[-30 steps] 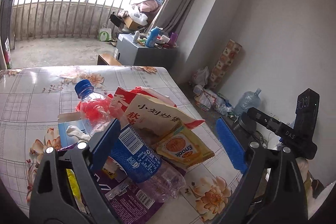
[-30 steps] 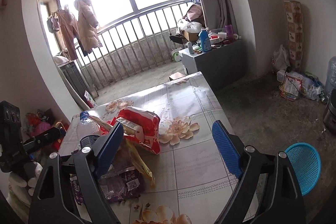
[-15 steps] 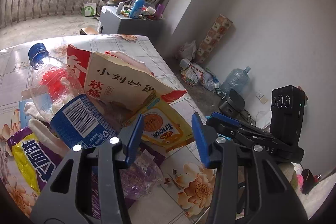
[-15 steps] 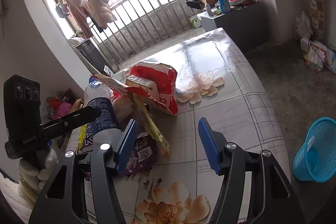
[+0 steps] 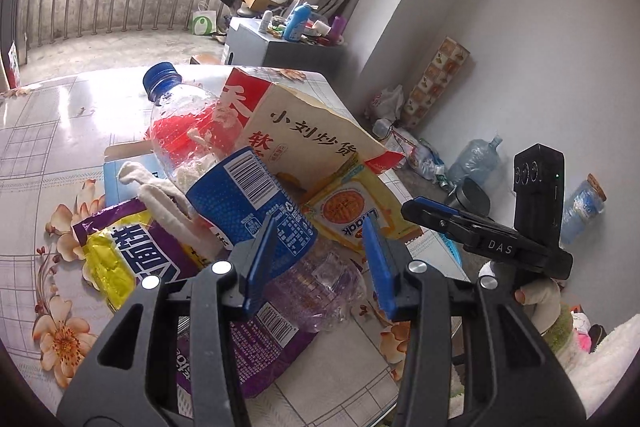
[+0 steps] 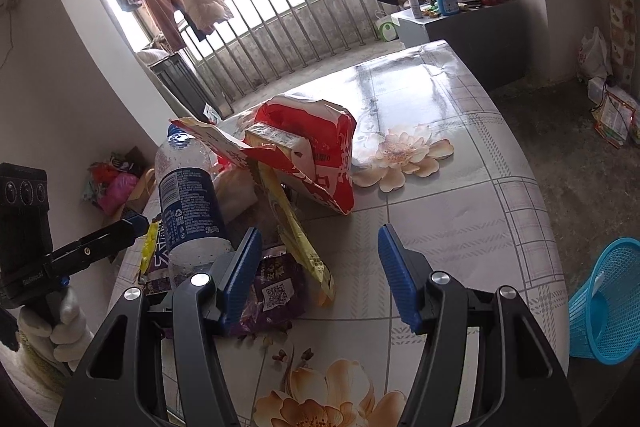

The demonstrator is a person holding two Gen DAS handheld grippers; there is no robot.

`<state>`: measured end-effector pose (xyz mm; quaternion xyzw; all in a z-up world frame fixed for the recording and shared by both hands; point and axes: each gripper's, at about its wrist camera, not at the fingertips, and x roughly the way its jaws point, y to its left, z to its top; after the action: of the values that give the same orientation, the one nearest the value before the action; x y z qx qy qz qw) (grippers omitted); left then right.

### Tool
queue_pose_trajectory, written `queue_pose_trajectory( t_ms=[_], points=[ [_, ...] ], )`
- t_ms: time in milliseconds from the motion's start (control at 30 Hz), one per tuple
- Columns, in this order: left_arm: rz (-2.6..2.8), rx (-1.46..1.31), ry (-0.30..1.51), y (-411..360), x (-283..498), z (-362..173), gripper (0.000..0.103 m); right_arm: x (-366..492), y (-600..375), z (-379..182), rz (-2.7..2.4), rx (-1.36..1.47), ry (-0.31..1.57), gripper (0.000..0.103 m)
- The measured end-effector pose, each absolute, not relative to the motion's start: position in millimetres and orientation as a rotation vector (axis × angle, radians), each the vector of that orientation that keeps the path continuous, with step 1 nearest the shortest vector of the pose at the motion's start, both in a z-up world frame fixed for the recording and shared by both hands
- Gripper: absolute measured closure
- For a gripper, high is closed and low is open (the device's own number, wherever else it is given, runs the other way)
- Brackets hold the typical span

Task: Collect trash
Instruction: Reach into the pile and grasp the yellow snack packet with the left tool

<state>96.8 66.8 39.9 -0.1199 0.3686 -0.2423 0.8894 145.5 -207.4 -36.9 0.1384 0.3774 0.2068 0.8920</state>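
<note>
Glossy floral tabletop [image 6: 460, 163] fills our centre frame, blue basket [image 6: 604, 303] lower right; left gripper [image 5: 320, 263] straddles the bottle [image 5: 240, 187], right gripper [image 6: 320, 267] parted.

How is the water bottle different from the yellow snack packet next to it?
The water bottle is clear, rounded plastic with a blue cap and blue label; the yellow snack packet is flat, opaque and orange-printed. The bottle leans across the pile; the packet lies lower down. Both sit in the trash pile on the table.

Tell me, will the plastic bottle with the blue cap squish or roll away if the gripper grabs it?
Probably squish: the plastic bottle looks thin, clear and already crumpled near its bottom end. It seems nearly empty, so likely light. It is round and leans on the trash pile, so it might roll or slip once the left gripper nudges it.
</note>
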Motion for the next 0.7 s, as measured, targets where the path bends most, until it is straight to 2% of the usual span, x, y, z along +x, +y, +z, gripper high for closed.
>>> queue_pose_trajectory(
  t_ms=[200,400,700],
  points=[
    [-0.536,-0.322,0.782,73,98,34,0.063,142,-199,-35,0.416,0.241,0.787,0.047],
    [-0.624,-0.367,0.778,46,115,37,0.063,141,-198,-40,0.424,0.251,0.799,0.051],
    [-0.673,-0.394,0.918,4,151,26,0.059,127,-193,-48,0.526,0.229,0.788,0.052]
  ],
)
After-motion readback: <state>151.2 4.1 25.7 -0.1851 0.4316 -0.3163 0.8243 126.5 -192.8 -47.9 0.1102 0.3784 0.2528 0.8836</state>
